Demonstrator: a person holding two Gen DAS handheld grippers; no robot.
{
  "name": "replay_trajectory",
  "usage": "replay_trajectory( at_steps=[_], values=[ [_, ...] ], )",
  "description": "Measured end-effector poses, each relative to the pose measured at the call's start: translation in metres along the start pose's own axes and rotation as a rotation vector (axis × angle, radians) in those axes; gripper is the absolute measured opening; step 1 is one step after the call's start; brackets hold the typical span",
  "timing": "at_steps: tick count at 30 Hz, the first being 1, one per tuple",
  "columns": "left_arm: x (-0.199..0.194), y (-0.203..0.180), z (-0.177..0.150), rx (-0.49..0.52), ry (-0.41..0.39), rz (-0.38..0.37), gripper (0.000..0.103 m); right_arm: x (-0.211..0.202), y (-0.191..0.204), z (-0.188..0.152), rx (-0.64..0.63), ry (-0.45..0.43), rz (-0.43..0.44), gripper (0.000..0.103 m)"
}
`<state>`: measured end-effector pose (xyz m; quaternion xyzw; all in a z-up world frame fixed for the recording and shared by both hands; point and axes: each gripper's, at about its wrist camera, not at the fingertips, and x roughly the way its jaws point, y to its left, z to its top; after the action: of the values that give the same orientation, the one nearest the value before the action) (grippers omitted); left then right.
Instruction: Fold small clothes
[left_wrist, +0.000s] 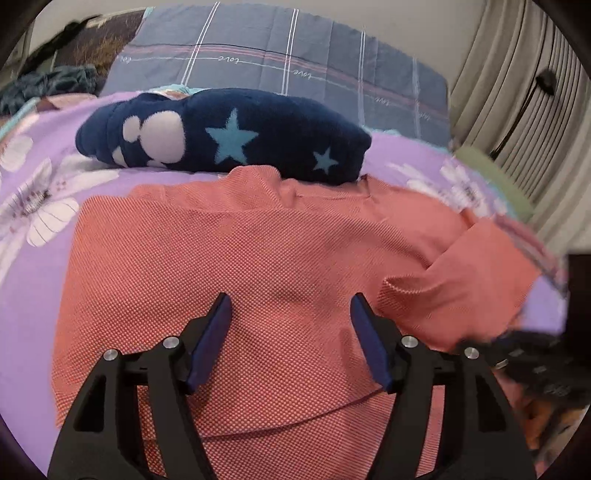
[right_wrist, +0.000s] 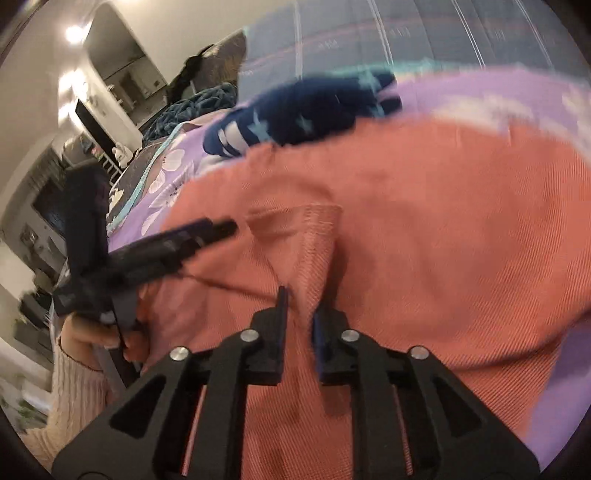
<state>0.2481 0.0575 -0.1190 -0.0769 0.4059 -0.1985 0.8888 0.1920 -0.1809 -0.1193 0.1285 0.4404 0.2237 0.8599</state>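
Observation:
A coral knit shirt (left_wrist: 229, 266) lies spread on the purple flowered bedspread (left_wrist: 29, 280). One sleeve (left_wrist: 465, 284) is folded in over the shirt's right side. My left gripper (left_wrist: 290, 301) hovers just over the middle of the shirt, open, with nothing between its blue pads. In the blurred right wrist view, my right gripper (right_wrist: 300, 301) stands nearly closed. A raised fold of the coral shirt (right_wrist: 443, 229) runs into its narrow gap. The left gripper (right_wrist: 218, 229) shows at the left there, held by a hand (right_wrist: 88, 332).
A folded navy fleece garment (left_wrist: 229, 136) with light blue stars lies just beyond the shirt's far edge. Behind it is a grey plaid quilt (left_wrist: 295, 48). A teal blanket (left_wrist: 48, 85) is at the far left, and curtains (left_wrist: 517, 92) hang at the right.

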Motion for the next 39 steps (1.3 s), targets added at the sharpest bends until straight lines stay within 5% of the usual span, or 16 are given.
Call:
replay_trajectory(
  at_steps=[7,10,16,20,26,28,30,31,34,39],
  values=[
    [-0.011,-0.011,-0.002,-0.102,0.025,-0.307,0.066,-0.001,-0.017,-0.005,0.048,-0.056,0.080,0.015],
    [-0.003,-0.037,-0.006,-0.090,0.082,-0.378,0.067,-0.004,-0.017,-0.002,0.049,-0.063,0.104,0.020],
    [0.026,-0.066,0.000,-0.152,0.194,-0.324,0.072,-0.012,-0.008,-0.007,-0.012,-0.079,0.123,0.028],
    [0.033,-0.071,0.005,-0.204,0.217,-0.305,0.074,-0.022,0.011,-0.011,-0.128,-0.099,0.193,0.050],
    [0.038,-0.077,0.006,-0.209,0.216,-0.278,0.074,-0.024,0.027,-0.016,-0.215,-0.068,0.252,0.051],
    [0.040,-0.081,0.006,-0.177,0.221,-0.231,0.062,-0.023,0.028,-0.016,-0.219,-0.062,0.250,0.051],
    [0.042,-0.084,0.008,-0.129,0.226,-0.167,0.020,-0.022,0.028,-0.017,-0.220,-0.054,0.247,0.051],
    [0.045,-0.083,0.008,-0.129,0.237,-0.167,0.013,-0.022,0.028,-0.017,-0.220,-0.052,0.245,0.051],
    [0.041,-0.080,0.013,-0.168,0.229,-0.184,0.008,-0.023,0.030,-0.019,-0.225,-0.043,0.245,0.051],
    [-0.007,-0.086,0.043,-0.120,0.089,-0.243,0.008,-0.037,0.023,-0.015,-0.224,-0.048,0.253,0.051]
  ],
)
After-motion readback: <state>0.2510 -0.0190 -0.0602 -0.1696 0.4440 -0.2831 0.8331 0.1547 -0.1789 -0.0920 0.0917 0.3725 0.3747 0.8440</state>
